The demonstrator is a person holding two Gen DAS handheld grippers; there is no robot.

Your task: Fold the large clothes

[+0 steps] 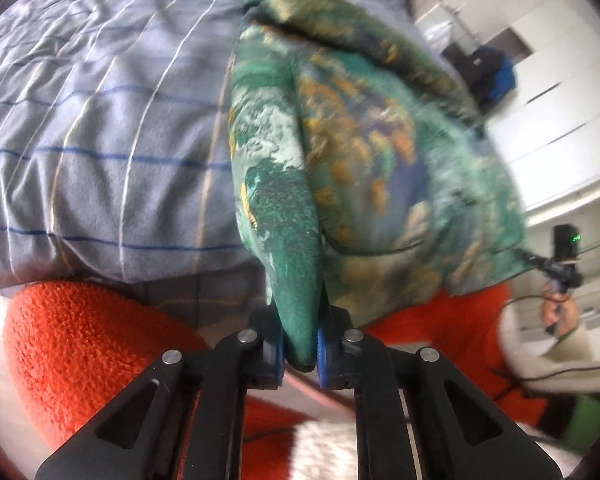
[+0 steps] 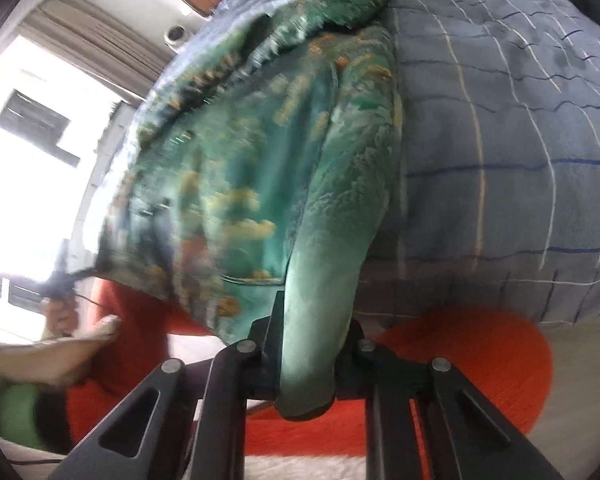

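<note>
Green patterned garment, one, is pinched by two tools, left tool and right tool.

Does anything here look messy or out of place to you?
Nothing looks damaged or spilled. The green garment hangs bunched and creased off the bed edge, one end pinched in the left gripper and one in the right gripper. That suits mid-fold. Both views are motion-blurred.

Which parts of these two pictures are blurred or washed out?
Left wrist view: the green patterned garment smears toward its right edge, while the grey-blue checked bedcover stays fairly sharp. Right wrist view: the garment is streaked with motion blur, and the window is blown out white.
</note>
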